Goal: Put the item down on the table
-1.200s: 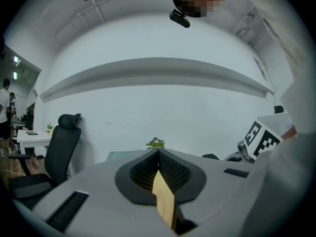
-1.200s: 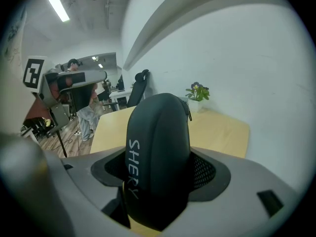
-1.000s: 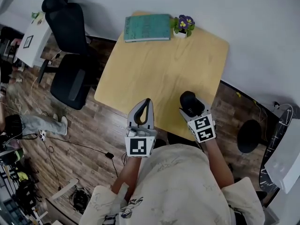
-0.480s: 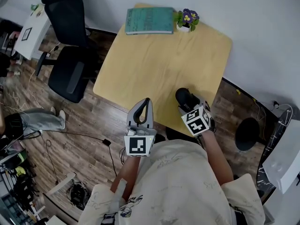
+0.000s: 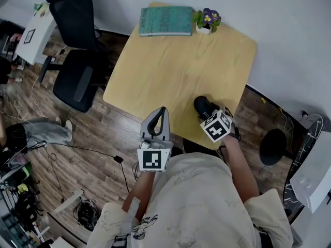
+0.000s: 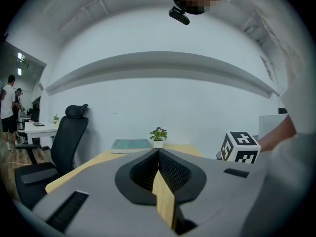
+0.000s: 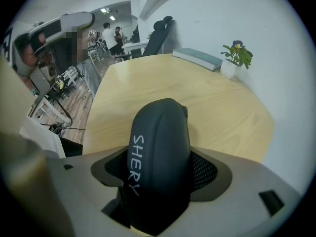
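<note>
Black case (image 7: 159,132) clamped between right gripper (image 7: 159,164) jaws; over table (image 7: 207,102) edge.

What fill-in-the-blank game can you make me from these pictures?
1. The black case in the right gripper reads ____.
2. The left gripper holds ____.
3. The potted plant has flowers coloured ____.
4. The teal book lies on the wooden ____.
Missing words: SHERY; nothing; purple; table.
</note>
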Action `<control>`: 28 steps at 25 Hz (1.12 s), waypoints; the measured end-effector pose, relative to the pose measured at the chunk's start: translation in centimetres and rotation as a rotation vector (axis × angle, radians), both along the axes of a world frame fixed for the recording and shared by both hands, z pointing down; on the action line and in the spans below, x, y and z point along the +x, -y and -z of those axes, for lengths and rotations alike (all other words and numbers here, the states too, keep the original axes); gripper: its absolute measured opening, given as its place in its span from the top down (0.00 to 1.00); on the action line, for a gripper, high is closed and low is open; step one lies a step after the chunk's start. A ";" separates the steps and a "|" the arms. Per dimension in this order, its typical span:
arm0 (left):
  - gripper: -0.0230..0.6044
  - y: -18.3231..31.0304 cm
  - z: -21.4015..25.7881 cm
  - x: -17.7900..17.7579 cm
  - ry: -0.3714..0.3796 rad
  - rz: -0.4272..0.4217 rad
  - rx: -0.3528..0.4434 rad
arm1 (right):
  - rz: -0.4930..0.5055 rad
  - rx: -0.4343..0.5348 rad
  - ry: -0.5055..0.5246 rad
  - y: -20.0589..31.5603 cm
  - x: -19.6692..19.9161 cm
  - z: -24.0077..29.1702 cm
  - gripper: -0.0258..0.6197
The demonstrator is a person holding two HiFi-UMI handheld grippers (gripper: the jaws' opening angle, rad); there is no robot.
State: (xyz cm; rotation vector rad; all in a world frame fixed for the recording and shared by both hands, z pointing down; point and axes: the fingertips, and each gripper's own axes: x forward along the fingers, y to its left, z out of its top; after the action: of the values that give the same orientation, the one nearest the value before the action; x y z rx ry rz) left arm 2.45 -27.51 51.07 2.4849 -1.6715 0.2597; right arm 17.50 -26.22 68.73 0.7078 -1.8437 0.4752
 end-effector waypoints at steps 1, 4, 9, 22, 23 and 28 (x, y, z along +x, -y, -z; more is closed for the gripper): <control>0.95 0.0 0.0 0.0 -0.005 0.001 0.008 | -0.010 -0.012 0.014 0.0 0.0 -0.1 0.42; 0.95 0.1 -0.1 0.0 -0.001 -0.004 0.009 | -0.029 -0.016 0.044 0.1 0.1 -0.1 0.42; 0.95 0.0 -0.1 0.2 -0.004 -0.005 0.004 | -0.029 -0.013 0.053 0.1 0.1 0.0 0.42; 0.95 -0.2 -0.1 0.4 0.017 -0.019 -0.015 | -0.035 0.000 0.048 0.0 0.2 0.0 0.41; 0.95 -0.2 0.0 0.4 0.017 -0.021 -0.006 | -0.038 0.005 0.044 0.1 0.3 0.0 0.41; 0.95 -0.3 0.4 0.5 0.015 -0.026 0.008 | -0.026 0.018 0.028 -0.1 0.4 0.3 0.35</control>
State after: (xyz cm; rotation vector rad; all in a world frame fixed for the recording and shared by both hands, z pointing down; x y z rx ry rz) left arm 2.96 -27.25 50.70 2.5181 -1.6502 0.2752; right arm 17.86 -26.08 68.42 0.7416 -1.8689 0.4879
